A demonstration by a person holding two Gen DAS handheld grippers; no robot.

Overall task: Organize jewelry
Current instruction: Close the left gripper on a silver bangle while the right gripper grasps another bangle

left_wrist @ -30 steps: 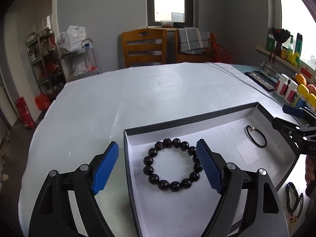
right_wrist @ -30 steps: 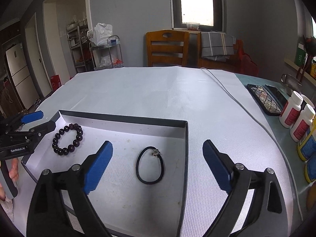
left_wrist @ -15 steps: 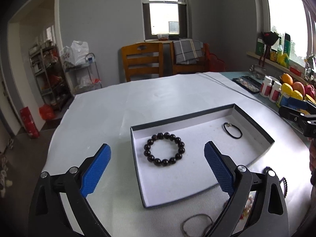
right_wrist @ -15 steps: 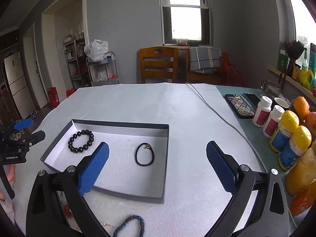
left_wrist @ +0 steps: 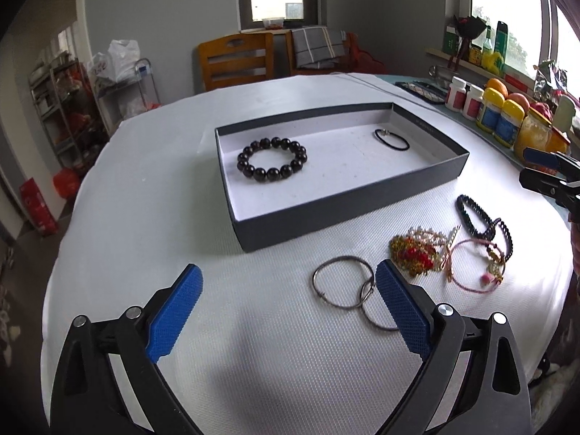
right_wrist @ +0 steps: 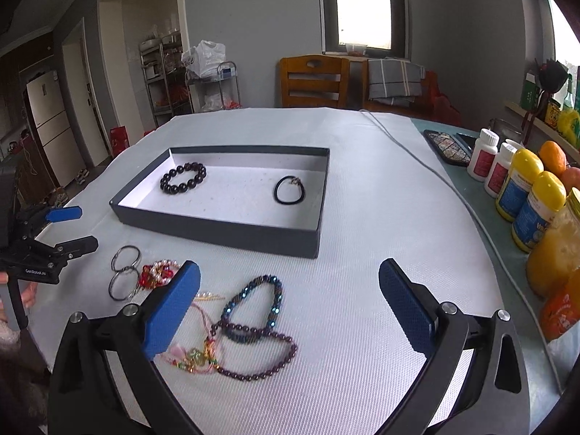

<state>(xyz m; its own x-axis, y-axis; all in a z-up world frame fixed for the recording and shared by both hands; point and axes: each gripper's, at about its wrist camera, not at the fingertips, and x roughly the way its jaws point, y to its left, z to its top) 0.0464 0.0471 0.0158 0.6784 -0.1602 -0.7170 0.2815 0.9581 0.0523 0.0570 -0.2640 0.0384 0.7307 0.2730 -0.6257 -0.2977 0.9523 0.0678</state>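
Loose jewelry pile (right_wrist: 232,330) lies tangled on the tabletop (right_wrist: 362,290), lower centre, below the tray (right_wrist: 224,233). Left tool (left_wrist: 288,311) and right tool (right_wrist: 290,306) both released, empty. Risk: interlinked strands drag neighbours when one is lifted.

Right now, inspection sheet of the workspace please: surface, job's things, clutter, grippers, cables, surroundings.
Surface: white cloth over a table.
Job's things: tray holds a bead bracelet and a black band, apart. Loose in front: metal rings, tangled bracelets.
Clutter: bottles, fruit, a jar at the right edge.
Grippers: left gripper open, empty; right gripper open, empty, above the tangle.
Cables: grey cable across the cloth.
Surroundings: chairs, window, shelf racks.
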